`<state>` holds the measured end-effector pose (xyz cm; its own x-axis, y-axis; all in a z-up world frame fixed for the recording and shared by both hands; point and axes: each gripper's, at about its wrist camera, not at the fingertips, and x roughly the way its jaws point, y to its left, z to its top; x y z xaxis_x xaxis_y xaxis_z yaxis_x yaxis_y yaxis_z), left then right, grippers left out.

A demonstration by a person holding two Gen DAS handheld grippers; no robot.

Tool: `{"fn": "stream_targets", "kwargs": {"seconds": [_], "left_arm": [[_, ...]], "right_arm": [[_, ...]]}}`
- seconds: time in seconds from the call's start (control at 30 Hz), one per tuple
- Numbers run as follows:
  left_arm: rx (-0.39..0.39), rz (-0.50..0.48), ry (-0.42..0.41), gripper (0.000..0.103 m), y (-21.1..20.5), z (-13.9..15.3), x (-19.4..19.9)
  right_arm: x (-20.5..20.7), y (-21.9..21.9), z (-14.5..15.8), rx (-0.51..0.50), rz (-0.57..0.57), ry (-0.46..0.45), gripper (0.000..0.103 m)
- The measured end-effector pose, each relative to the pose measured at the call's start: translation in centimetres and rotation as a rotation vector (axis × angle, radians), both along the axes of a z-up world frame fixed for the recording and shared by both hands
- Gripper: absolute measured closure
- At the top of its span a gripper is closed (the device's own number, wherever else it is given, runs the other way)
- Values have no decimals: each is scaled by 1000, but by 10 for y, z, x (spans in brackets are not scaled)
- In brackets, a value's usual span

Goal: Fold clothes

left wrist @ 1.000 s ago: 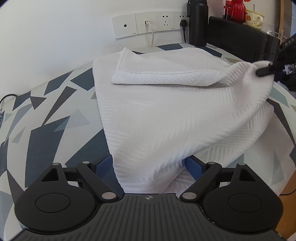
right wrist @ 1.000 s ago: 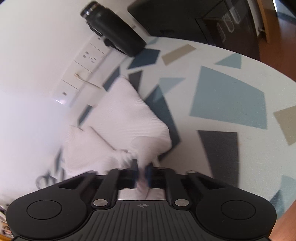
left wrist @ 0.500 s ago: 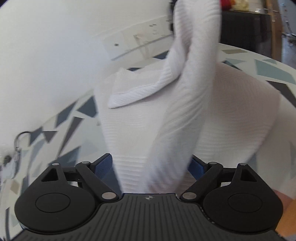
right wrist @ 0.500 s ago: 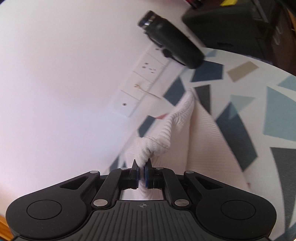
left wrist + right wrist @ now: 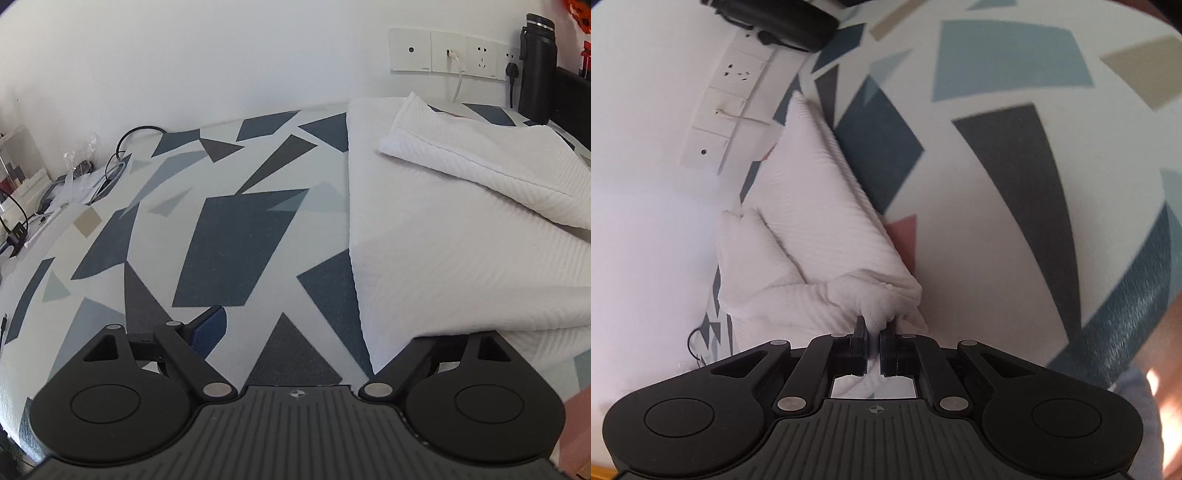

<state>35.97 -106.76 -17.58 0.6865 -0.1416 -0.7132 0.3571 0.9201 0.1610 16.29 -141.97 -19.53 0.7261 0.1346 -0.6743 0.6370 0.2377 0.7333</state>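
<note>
Here, ribbed white cloth (image 5: 812,236) (folded).

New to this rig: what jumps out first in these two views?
The white garment, partly folded, fills the right of the left wrist view, lying on a tablecloth of grey and blue shards. In the right wrist view, the right gripper is shut on a bunched edge of that fabric. The left gripper stands open, with nothing between its jaws, though the garment drapes over its right side.
</note>
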Motion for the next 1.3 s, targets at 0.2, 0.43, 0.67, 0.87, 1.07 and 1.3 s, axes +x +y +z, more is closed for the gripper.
{"fn": "stream_targets", "kwargs": {"seconds": [0.2, 0.43, 0.67, 0.87, 1.07, 1.3], "left_arm": [[-14, -12, 13, 13, 9, 2, -2], [-93, -128, 184, 10, 32, 5, -10], [-264, -356, 352, 10, 59, 28, -11], [-401, -417, 336, 10, 75, 51, -1], [-641, -318, 326, 7, 93, 62, 22], [-360, -343, 292, 7, 26, 28, 6]], "right_arm": [[0, 10, 14, -93, 75, 26, 98], [-8, 12, 11, -120, 100, 49, 98], [-7, 9, 19, -230, 143, 101, 96], [-4, 10, 44, -343, 210, 234, 59], [3, 21, 90, -552, 312, 254, 59], [83, 43, 116, -688, 485, 78, 56]]}}
